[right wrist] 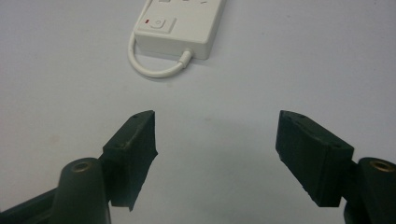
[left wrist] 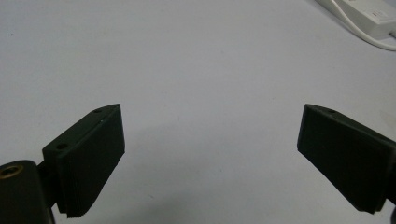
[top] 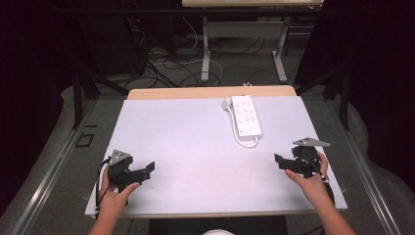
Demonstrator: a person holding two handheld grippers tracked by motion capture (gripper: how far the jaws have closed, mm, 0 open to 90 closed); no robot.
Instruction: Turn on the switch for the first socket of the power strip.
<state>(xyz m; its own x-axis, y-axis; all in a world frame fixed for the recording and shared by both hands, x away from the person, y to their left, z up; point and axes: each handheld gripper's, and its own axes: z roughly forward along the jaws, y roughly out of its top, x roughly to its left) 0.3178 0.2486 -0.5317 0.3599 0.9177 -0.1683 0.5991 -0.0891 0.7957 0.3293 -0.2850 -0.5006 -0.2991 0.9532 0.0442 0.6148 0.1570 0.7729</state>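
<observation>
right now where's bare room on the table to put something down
Bare: the whole stretch between the left gripper and right gripper, and the far left half. Taken: the far right, where the white power strip and its cable lie.

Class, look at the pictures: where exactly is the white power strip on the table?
In the high view the white power strip lies on the table's far right part, ahead of the right gripper; nothing touches it.

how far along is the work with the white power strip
Nothing looks done yet: the white plastic power strip lies untouched at the far side of the white table, its cord looped beside it. Both the left gripper and right gripper are open and empty. The right gripper faces the strip. Reaching and grasping remain.
</observation>
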